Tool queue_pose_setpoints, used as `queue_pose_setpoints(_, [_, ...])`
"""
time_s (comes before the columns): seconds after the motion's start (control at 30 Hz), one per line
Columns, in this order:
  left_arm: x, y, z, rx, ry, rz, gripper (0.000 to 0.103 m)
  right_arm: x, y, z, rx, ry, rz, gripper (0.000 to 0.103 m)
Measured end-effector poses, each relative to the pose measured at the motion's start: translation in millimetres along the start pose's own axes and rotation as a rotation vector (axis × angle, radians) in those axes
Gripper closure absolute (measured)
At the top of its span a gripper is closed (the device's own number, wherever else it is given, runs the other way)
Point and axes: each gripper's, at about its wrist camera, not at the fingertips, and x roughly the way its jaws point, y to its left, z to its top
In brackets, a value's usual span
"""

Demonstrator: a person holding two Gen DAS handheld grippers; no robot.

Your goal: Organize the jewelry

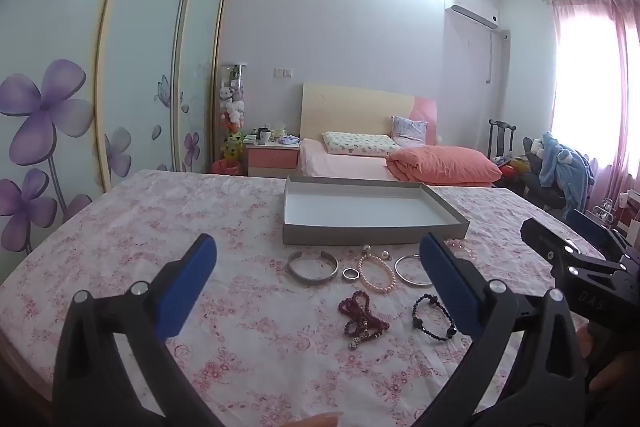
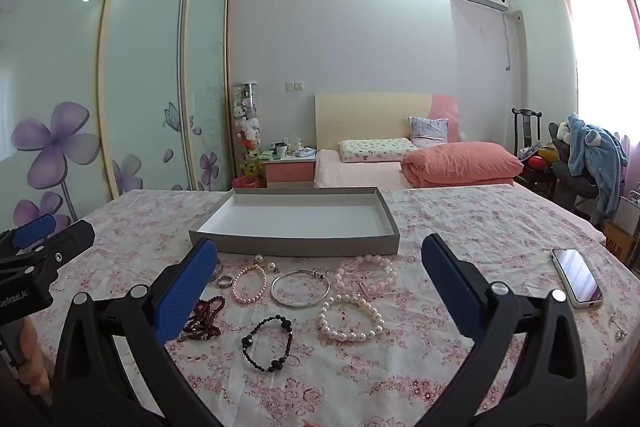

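An empty grey box (image 1: pixel 376 231) (image 2: pixel 296 242) lies on the floral bedspread. In front of it lie a wide silver cuff (image 1: pixel 313 266), a silver ring (image 1: pixel 350 273) (image 2: pixel 224 281), a small pink pearl bracelet (image 1: pixel 376 273) (image 2: pixel 249 283), a thin silver bangle (image 2: pixel 300 287) (image 1: pixel 410 270), dark red beads (image 1: pixel 362 319) (image 2: pixel 204 319), a black bead bracelet (image 1: pixel 434 319) (image 2: pixel 267 343), a white pearl bracelet (image 2: pixel 351 318) and a large pink bead bracelet (image 2: pixel 370 275). My left gripper (image 1: pixel 320 283) and right gripper (image 2: pixel 320 283) hover open and empty above the jewelry.
A phone (image 2: pixel 576 281) lies on the bedspread at the right, with a small silver piece (image 2: pixel 620 335) near it. Beyond are a second bed with an orange duvet (image 2: pixel 460 159), a nightstand (image 2: pixel 290 169), wardrobe doors (image 2: pixel 140 67) and a chair with blue clothes (image 2: pixel 596 155).
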Motion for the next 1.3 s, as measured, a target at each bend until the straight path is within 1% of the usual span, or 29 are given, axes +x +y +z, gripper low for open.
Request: queue_pose_setpoints(1.3, [-2.3, -1.6, 0.4, 0.005, 0.006, -0.004, 0.004, 1.5, -0.8, -0.8, 0.007, 0.01, 0.001, 0.002])
